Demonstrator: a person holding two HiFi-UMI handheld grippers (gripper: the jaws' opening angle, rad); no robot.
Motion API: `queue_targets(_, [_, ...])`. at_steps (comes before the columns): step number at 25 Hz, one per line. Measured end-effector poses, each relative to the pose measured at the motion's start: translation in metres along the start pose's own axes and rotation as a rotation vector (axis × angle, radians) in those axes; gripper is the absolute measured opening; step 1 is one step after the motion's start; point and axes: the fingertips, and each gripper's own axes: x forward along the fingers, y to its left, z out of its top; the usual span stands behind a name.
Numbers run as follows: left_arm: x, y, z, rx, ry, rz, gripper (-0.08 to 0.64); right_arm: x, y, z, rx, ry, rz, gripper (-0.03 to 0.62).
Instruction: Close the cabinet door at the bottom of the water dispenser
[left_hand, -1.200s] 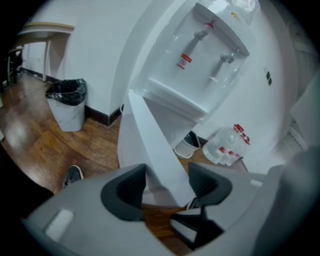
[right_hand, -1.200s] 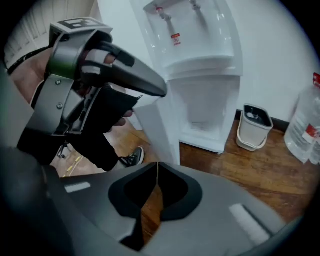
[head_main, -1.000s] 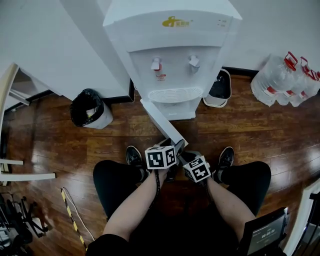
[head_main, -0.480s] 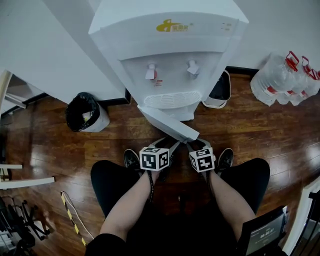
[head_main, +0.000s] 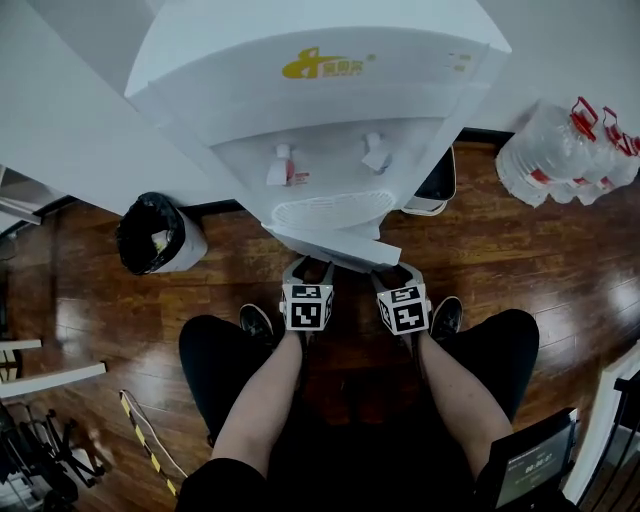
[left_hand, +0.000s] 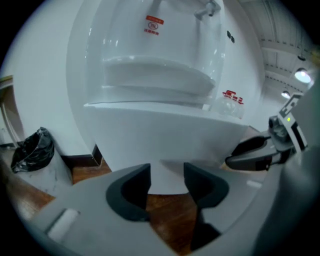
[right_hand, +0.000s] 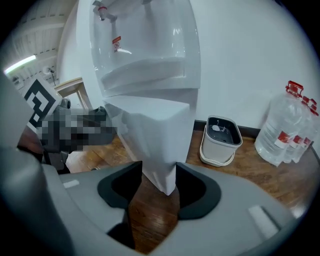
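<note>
Quick update on the water dispenser (head_main: 320, 90) job. A second ago the cabinet door (head_main: 330, 248) is sticking straight out at me, edge-on, pointing at about 5 o'clock from the dispenser's base. Half a second ago it's halfway round. Now it lies almost flat across the bottom of the dispenser, dead ahead at 12 o'clock, just past both my tools. So most of the swing is done.

Left gripper (head_main: 307, 272) sits at 11 o'clock of my knees. Its jaws have just been narrowing but they're spread, nothing pinched. In the left gripper view the white door panel (left_hand: 165, 140) fills the gap beyond them, and I can't tell whether the tips touch it.

Right gripper (head_main: 398, 275) is at 1 o'clock. Its jaws have just been widening and stand apart too. In the right gripper view the door's lower corner (right_hand: 160, 170) lines up right between them, but I don't think the pads are squeezing it, so I read it as let go.

My guess is it isn't latched yet. From the right side the free edge seems to stand a bit proud of the body. It probably needs one flat shove with both tools.

The black-bagged bin (head_main: 160, 235) at 10 o'clock and the water bottles (head_main: 560, 150) at 2 o'clock are well clear.
</note>
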Motion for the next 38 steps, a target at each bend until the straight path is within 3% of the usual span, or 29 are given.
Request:
queue_targets(5, [0.015, 0.015, -0.003, -0.035, 0.019, 0.055, 0.229, 0.016, -0.012, 0.019, -0.003, -0.013, -0.025, 0.272])
queue_targets(12, [0.021, 0.006, 0.01, -0.056, 0.013, 0.028, 0.229, 0.027, -0.027, 0.031, -0.026, 0.006, -0.081, 0.272])
queue_targets(20, [0.028, 0.013, 0.015, -0.118, 0.01, 0.047, 0.229, 0.034, -0.037, 0.042, -0.05, 0.02, -0.097, 0.275])
queue_targets(38, [0.043, 0.02, 0.029, -0.106, -0.015, 0.107, 0.216, 0.041, -0.05, 0.07, -0.103, -0.009, -0.117, 0.268])
